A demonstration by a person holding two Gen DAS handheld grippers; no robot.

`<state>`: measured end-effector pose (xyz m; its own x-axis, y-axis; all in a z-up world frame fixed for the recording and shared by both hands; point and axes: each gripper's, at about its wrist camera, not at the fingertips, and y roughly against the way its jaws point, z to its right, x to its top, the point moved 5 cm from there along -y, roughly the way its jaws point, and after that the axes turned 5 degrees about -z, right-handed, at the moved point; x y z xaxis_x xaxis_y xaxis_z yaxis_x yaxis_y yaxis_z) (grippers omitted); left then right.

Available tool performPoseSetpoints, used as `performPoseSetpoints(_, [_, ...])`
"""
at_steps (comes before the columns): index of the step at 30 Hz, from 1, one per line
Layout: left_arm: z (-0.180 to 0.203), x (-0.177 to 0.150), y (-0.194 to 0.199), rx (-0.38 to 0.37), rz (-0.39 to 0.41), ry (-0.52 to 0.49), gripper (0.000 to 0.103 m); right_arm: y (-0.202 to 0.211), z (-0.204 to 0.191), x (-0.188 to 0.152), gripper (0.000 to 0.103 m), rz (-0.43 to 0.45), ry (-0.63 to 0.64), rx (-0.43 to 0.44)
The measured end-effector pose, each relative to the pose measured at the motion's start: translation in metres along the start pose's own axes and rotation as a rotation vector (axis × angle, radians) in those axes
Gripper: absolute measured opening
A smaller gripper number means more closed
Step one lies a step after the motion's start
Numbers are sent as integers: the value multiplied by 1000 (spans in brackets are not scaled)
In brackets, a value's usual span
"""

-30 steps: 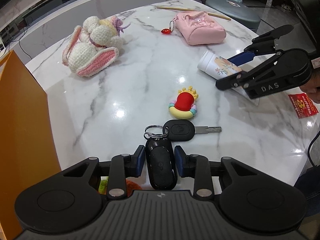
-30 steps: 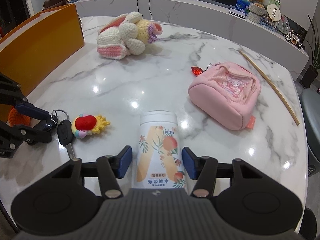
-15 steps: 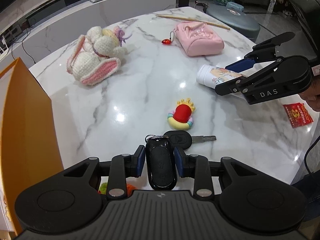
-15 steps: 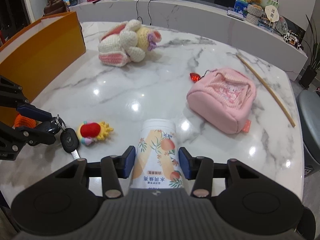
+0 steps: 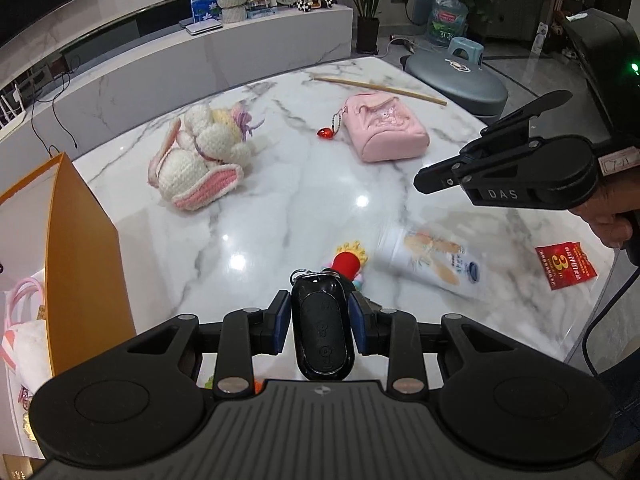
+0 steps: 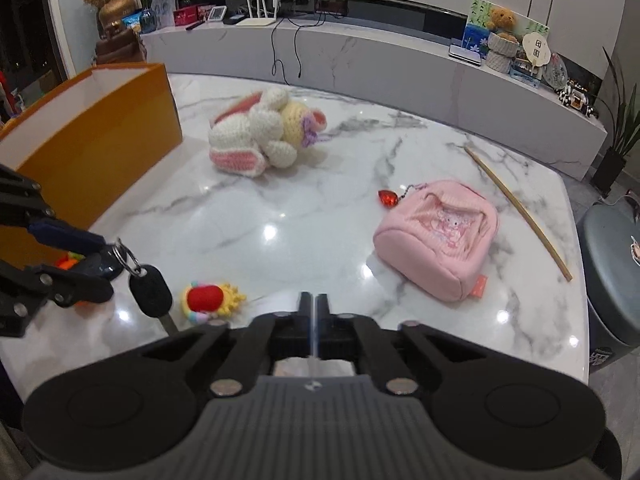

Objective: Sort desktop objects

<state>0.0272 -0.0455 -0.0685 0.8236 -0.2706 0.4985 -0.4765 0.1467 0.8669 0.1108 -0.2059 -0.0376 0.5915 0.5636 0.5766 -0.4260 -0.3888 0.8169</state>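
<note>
The key fob (image 5: 322, 332) is held clamped in the left gripper (image 5: 320, 322) above the worktop's (image 5: 304, 200) 6 o'clock edge, the right gripper (image 6: 313, 314) is shut empty, and carriage to the orange box (image 5: 80, 256) at 9 o'clock is judged next.

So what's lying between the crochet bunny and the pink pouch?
Bare marble only, plain in the right wrist view: the crochet bunny and pink pouch lie apart, the pouch's red heart charm dangling toward the gap.

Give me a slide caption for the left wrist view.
Left gripper clamps a black key fob above the marble table; a white bottle lies nearby.
</note>
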Motion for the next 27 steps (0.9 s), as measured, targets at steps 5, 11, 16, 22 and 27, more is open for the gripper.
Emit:
performPoseSetpoints(5, [2,0,1,-1,4,-4,36,-7,-2,-11,32,-69,30,46])
performPoseSetpoints(11, [-4,-2,3,4,1,8,36,-9,-38,-22,68,-70,239,144])
performPoseSetpoints(16, [-4,-2,5,-2,6,9,36,-24,-49,-29,68,-91,362,165])
performPoseSetpoints(22, [-6,-1,9,-6,15,12,36,-36,-35,-30,48,-190,245,165])
performPoseSetpoints(27, [-10,3,20,-2,52,27,35,-22,-32,-19,48,-150,172,161])
